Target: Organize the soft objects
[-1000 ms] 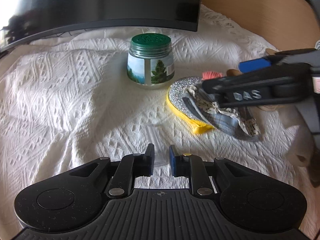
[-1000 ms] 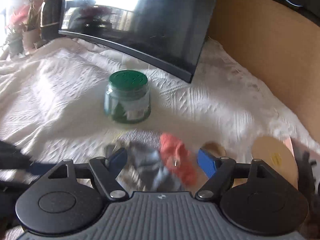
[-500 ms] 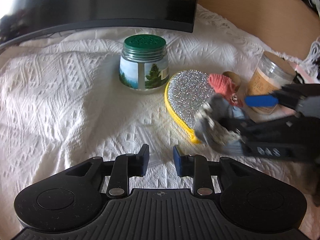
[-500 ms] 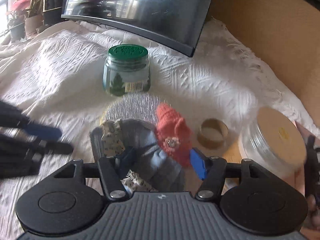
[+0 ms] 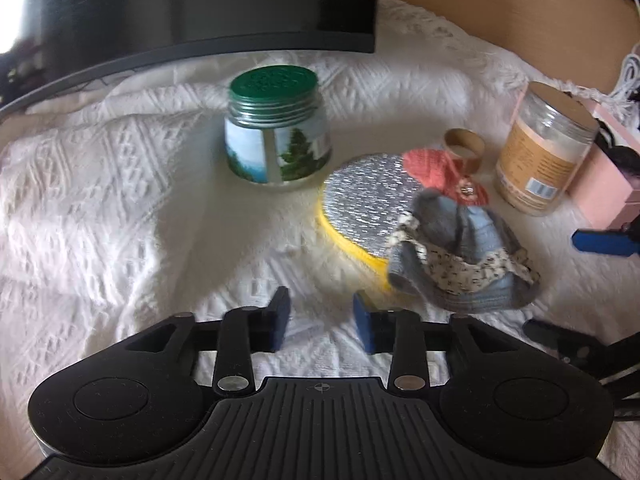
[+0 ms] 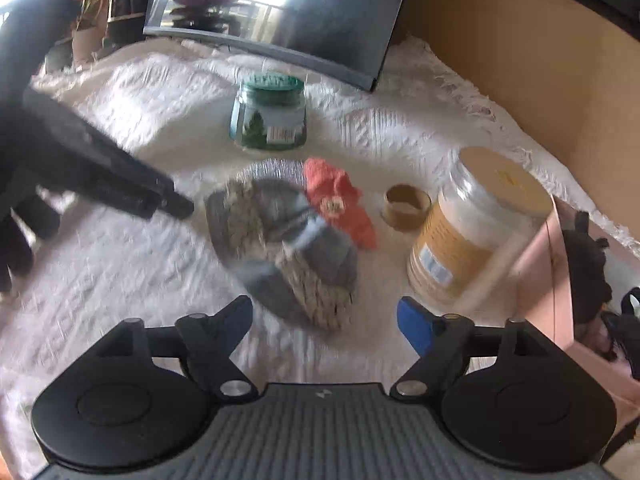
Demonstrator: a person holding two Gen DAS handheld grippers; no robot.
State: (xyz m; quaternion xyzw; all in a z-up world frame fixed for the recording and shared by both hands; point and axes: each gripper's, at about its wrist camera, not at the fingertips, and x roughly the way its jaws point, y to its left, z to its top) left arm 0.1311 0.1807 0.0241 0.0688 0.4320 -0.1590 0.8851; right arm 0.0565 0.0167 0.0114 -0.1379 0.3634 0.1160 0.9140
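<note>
A grey-blue fabric hat with a floral trim [image 5: 460, 264] [image 6: 288, 248] lies partly on a round silver glitter sponge with a yellow base [image 5: 360, 208] [image 6: 268, 170]. A coral knitted piece [image 5: 444, 178] [image 6: 340, 204] lies against the hat's far side. My left gripper [image 5: 322, 320] is open and empty, low over the white cloth just left of the hat. My right gripper [image 6: 324, 322] is wide open and empty, just in front of the hat. One blue fingertip [image 5: 604, 242] of it shows at the right edge of the left wrist view.
A green-lidded glass jar [image 5: 276, 136] [image 6: 270, 114] stands behind the sponge. A tan-lidded jar [image 5: 544, 164] [image 6: 472, 232], a cardboard ring [image 5: 464, 148] [image 6: 406, 206] and a pink box [image 5: 608, 184] [image 6: 580, 280] holding dark items stand right. A monitor [image 5: 200, 8] lies behind.
My right gripper let go of the hat and drew back to the right; the hat now rests on the sponge and cloth. My left gripper opened wider.
</note>
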